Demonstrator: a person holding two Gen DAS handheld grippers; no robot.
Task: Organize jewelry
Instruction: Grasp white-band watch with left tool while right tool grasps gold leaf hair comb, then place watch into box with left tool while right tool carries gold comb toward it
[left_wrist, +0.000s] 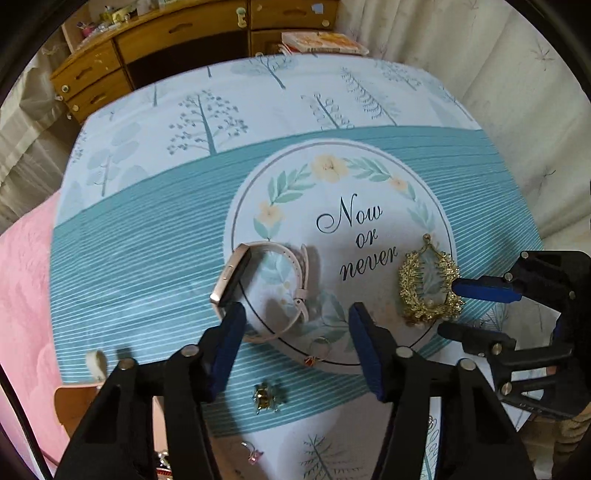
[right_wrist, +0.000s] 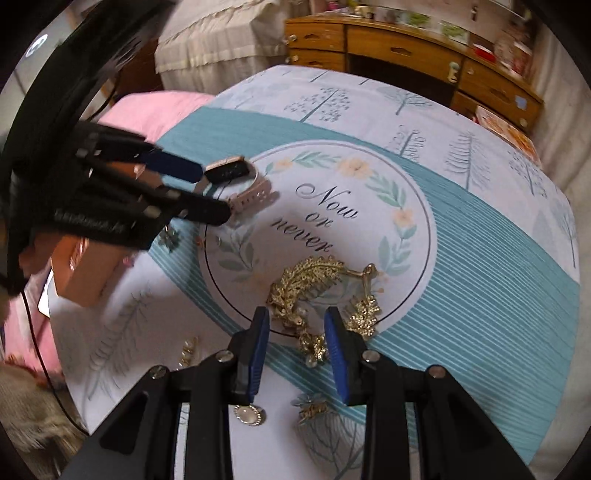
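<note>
Both claws hang spread over scattered jewelry: the left gripper straddles the pink watch at twelve o'clock, the right gripper flanks the gold leaf hairpiece on the printed tablecloth. Pickup appears in hand; contact seems not yet made, though the fisheye obscures it. Next, each must lower and close.
</note>
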